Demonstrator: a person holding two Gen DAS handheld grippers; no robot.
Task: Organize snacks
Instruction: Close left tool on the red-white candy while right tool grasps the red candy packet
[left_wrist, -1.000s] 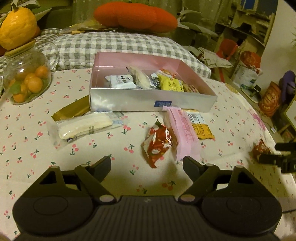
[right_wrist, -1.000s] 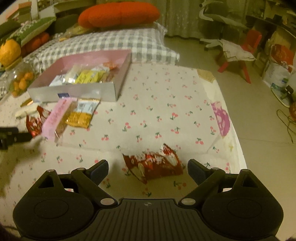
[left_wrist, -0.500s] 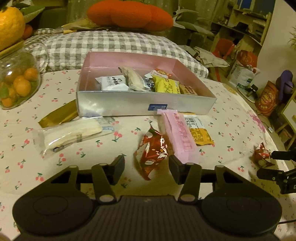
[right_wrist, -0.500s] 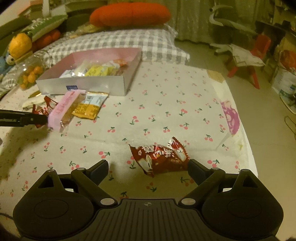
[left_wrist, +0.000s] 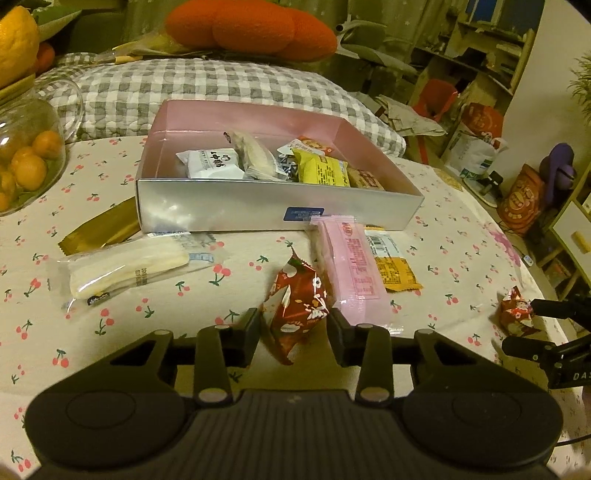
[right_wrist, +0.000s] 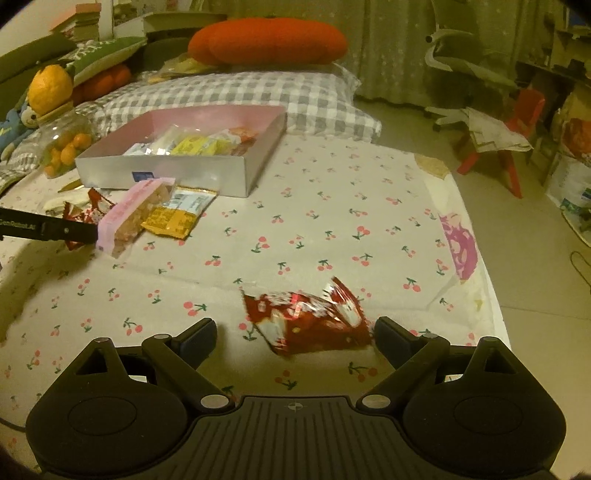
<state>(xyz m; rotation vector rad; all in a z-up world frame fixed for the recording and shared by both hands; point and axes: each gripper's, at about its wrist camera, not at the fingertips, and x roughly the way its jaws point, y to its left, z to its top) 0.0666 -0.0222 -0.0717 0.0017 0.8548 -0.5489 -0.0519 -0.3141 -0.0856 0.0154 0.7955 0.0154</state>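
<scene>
A silver box with pink inside (left_wrist: 221, 210) holds several snack packets; it also shows in the right wrist view (right_wrist: 177, 168). My left gripper (left_wrist: 293, 326) has its jaws closed in on a red snack packet (left_wrist: 297, 306) lying on the cloth. A pink bar (left_wrist: 351, 266), a yellow packet (left_wrist: 395, 271), a clear-wrapped white bar (left_wrist: 125, 267) and a gold packet (left_wrist: 107, 227) lie in front of the box. My right gripper (right_wrist: 295, 336) is open around a second red packet (right_wrist: 310, 323), whose right end touches the right finger.
A glass jar of oranges (left_wrist: 26, 158) stands at the left. A checked cushion (left_wrist: 207, 92) lies behind the box. The table's right edge (right_wrist: 495, 295) drops to the floor, with chairs and bags beyond.
My left gripper moved forward and its jaws closed in on the red packet. My right gripper moved forward so the second red packet sits between its open fingers.
</scene>
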